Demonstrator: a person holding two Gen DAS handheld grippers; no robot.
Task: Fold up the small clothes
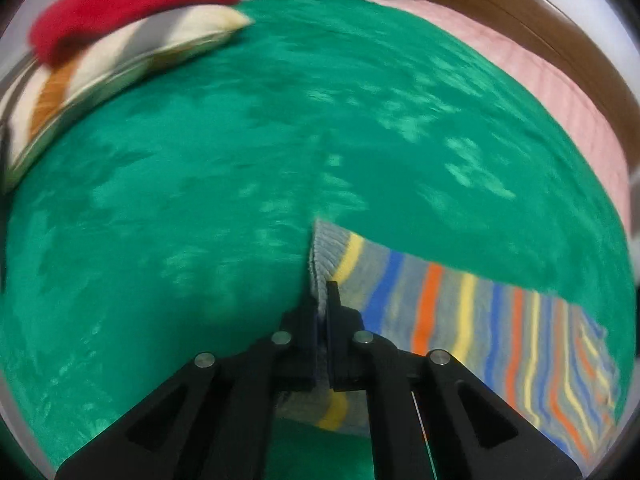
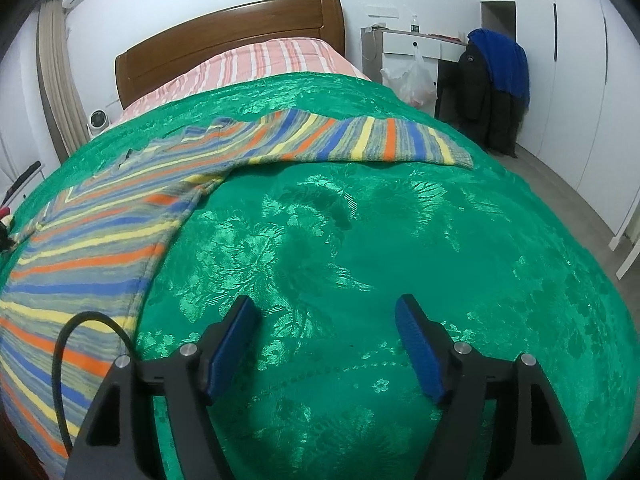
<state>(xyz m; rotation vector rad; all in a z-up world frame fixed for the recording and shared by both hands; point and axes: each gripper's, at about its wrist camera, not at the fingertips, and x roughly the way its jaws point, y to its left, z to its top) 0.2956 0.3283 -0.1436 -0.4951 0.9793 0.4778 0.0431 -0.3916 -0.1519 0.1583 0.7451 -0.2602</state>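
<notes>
A striped knit sweater (image 2: 100, 240), grey with blue, orange and yellow bands, lies on a green bedspread (image 2: 360, 240). One sleeve (image 2: 360, 140) stretches out to the right across the bed. In the left wrist view my left gripper (image 1: 322, 292) is shut on the grey ribbed cuff (image 1: 326, 252) of a sleeve (image 1: 460, 312) and holds it just above the bedspread (image 1: 200, 180). My right gripper (image 2: 326, 312) is open and empty, over bare bedspread to the right of the sweater's body.
A striped pillow (image 1: 120, 60) with a red cloth (image 1: 120, 4) on it lies at the far left. A pink striped sheet (image 2: 260, 64) and wooden headboard (image 2: 228, 36) are beyond. A chair with dark and blue jackets (image 2: 496, 80) stands by a white desk.
</notes>
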